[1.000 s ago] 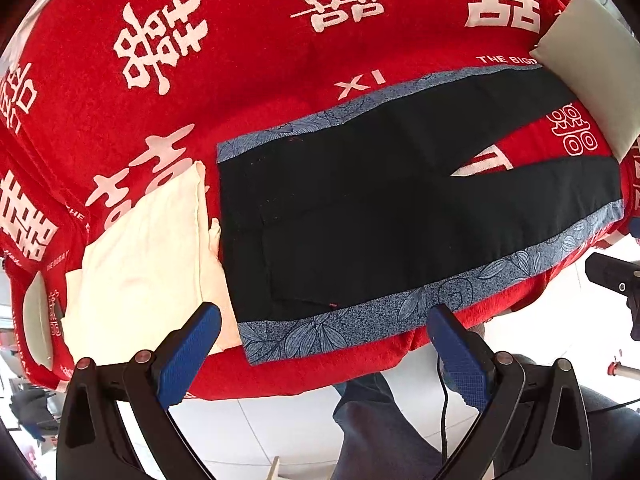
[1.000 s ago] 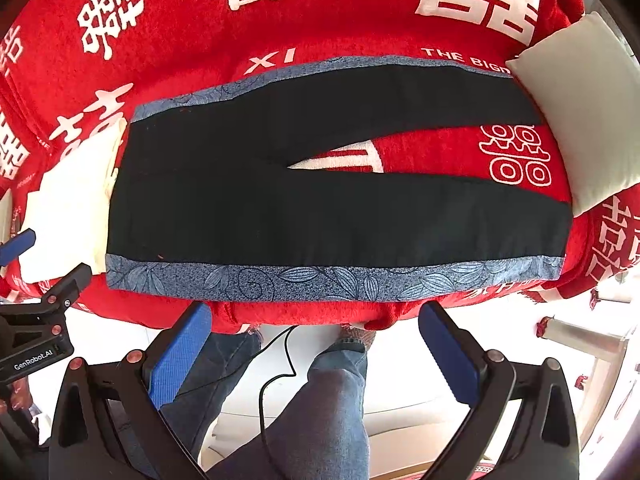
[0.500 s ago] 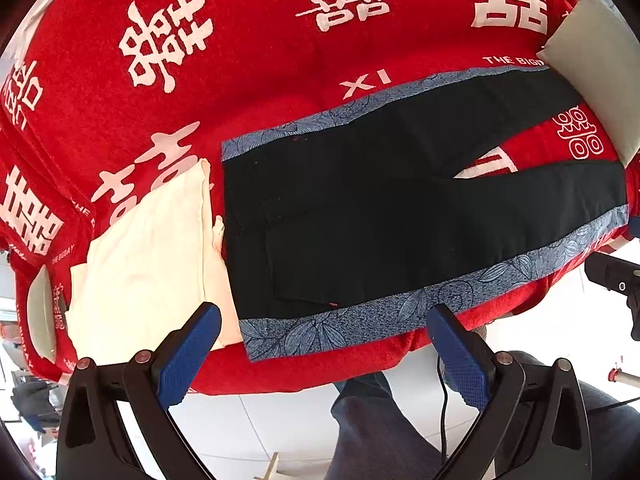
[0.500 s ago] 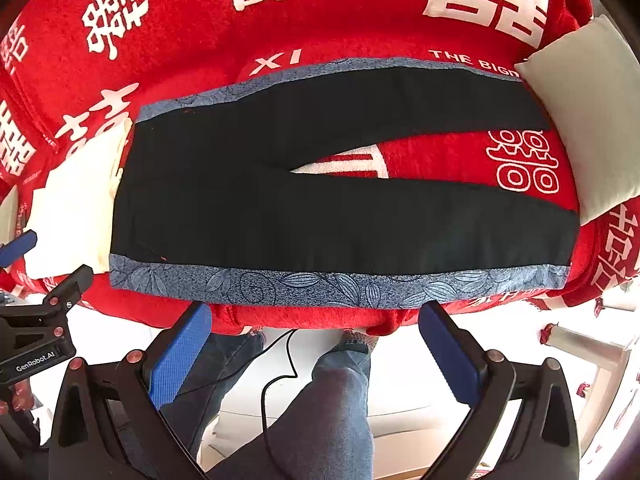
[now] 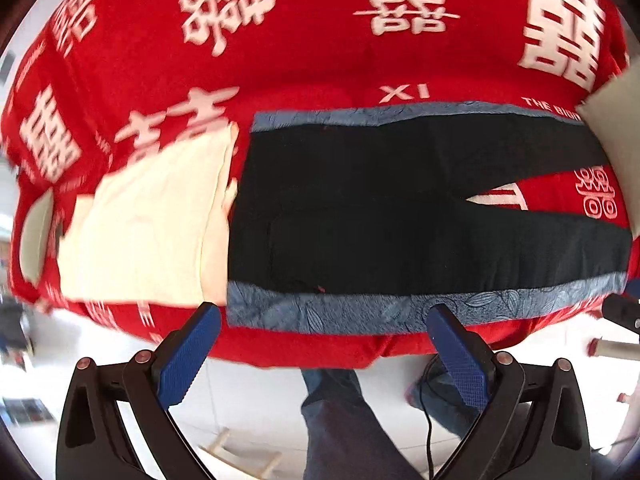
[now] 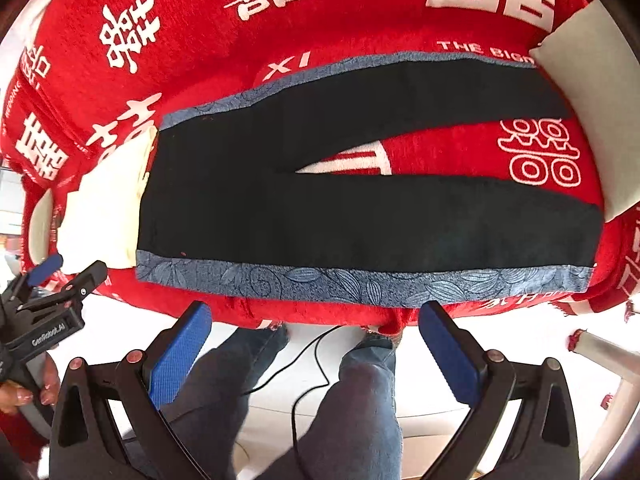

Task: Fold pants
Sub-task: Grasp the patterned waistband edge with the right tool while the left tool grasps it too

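Pants (image 5: pixel 400 208) lie flat on red cloth (image 5: pixel 320 40), legs spread apart. Left gripper (image 5: pixel 320 344) and right gripper (image 6: pixel 316 336) hover at near edge, jaws wide, empty. Pinch blue side band (image 6: pixel 360 284) cleanly; carry near leg squarely over far leg.

Left view motion-blurred esp. at left edge, pants (image 5: pixel 400 208) leg ends cut by right rim, cream cloth (image 6: pixel 104 216) partly under waistband, grey pillow (image 6: pixel 592 120) cropped at right edge.
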The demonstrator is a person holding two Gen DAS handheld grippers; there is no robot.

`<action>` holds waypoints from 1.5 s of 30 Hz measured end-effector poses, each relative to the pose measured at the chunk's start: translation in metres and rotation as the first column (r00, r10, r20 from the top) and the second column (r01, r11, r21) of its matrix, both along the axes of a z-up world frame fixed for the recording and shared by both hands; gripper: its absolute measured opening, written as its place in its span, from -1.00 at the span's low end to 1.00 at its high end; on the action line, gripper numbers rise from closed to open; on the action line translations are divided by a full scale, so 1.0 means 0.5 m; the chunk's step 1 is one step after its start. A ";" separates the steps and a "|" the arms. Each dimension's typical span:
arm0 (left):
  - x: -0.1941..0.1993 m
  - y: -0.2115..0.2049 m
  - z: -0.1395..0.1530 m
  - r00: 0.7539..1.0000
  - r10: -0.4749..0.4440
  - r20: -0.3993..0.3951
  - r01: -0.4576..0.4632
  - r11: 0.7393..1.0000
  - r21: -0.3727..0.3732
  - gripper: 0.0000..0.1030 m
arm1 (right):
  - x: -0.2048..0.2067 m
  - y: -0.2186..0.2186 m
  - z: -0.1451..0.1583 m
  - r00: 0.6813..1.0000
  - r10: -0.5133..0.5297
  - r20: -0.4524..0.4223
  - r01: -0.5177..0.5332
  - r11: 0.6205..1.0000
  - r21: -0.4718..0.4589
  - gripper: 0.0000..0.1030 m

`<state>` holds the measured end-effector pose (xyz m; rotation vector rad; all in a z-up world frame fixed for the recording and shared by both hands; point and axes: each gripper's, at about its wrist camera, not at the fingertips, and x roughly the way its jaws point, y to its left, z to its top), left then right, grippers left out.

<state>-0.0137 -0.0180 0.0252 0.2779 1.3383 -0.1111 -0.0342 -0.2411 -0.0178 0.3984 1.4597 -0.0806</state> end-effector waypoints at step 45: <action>0.025 0.217 -0.429 0.895 0.292 -0.338 -0.436 0.737 -0.517 1.00 | -0.017 0.165 -0.372 0.876 -0.481 0.034 0.334 0.657 0.676 -0.63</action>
